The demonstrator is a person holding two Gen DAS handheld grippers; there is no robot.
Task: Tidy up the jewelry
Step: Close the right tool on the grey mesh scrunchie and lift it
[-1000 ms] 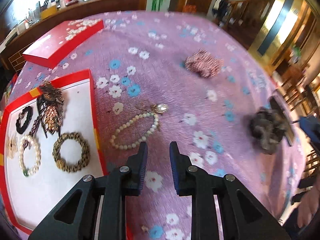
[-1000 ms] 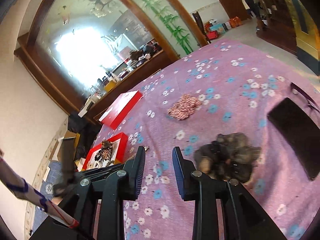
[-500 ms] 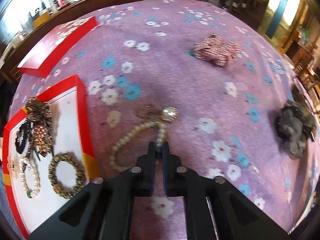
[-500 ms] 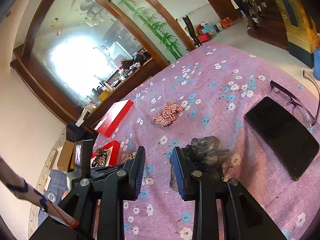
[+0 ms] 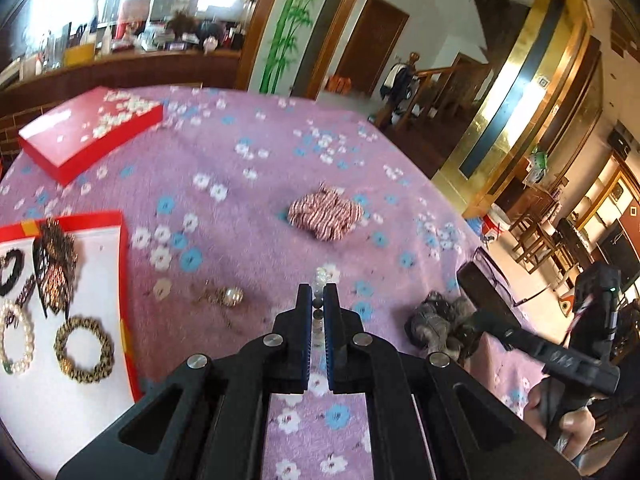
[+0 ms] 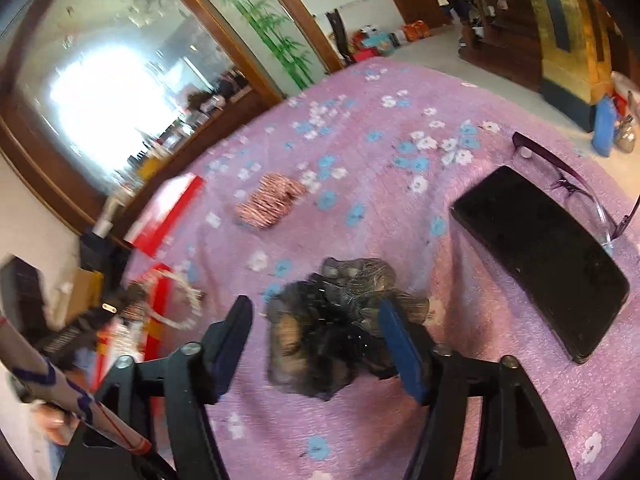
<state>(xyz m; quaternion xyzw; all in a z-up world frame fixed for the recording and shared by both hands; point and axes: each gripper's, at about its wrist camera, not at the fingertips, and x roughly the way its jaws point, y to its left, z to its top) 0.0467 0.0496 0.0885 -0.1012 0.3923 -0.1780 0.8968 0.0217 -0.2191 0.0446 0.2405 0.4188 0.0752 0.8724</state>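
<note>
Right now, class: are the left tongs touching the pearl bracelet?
Touching. The left wrist view shows the left tongs shut with beads of the pearl bracelet pinched between the blue pads; the right wrist view shows it hanging as a loop.

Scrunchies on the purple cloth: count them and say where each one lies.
2. The red-striped scrunchie lies mid-table, untouched. The dark scrunchie sits between the open right gripper's fingers. Others may be hidden outside the views.

Left claw [image 5: 318,300] is pinched tight on the white pearl bead bracelet [image 5: 318,312] at centre frame, over the purple flowered tabletop [image 5: 248,184]. Open red cardboard box [image 5: 120,280] sits far left, striped red-and-white scrunchie [image 5: 325,216] just above centre.
</note>
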